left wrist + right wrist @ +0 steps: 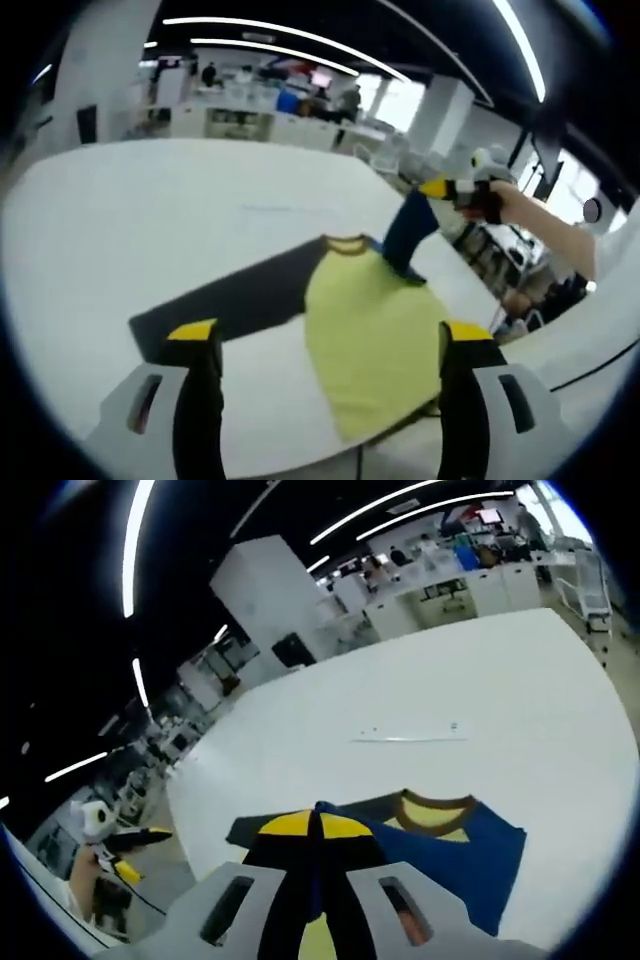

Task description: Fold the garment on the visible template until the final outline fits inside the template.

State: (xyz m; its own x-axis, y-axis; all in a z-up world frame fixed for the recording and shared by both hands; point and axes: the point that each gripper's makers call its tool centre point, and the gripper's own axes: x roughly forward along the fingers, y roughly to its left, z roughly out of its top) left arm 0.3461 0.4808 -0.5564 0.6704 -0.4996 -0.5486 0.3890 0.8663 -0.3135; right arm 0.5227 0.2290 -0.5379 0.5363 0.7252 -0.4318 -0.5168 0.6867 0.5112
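The left tool (330,350) hangs with jaws spread wide, while the right tool (315,845) is raised, jaws pinched together.

No text, label or number can be read

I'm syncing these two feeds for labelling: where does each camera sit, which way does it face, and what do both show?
Left gripper view: rides the open left gripper, facing across the white table at the yellow, dark-sleeved shirt; the right gripper, in a hand, lifts its blue sleeve.
Right gripper view: rides the right gripper, shut on that sleeve, facing across the table.
Shared: shirt, table, office background.
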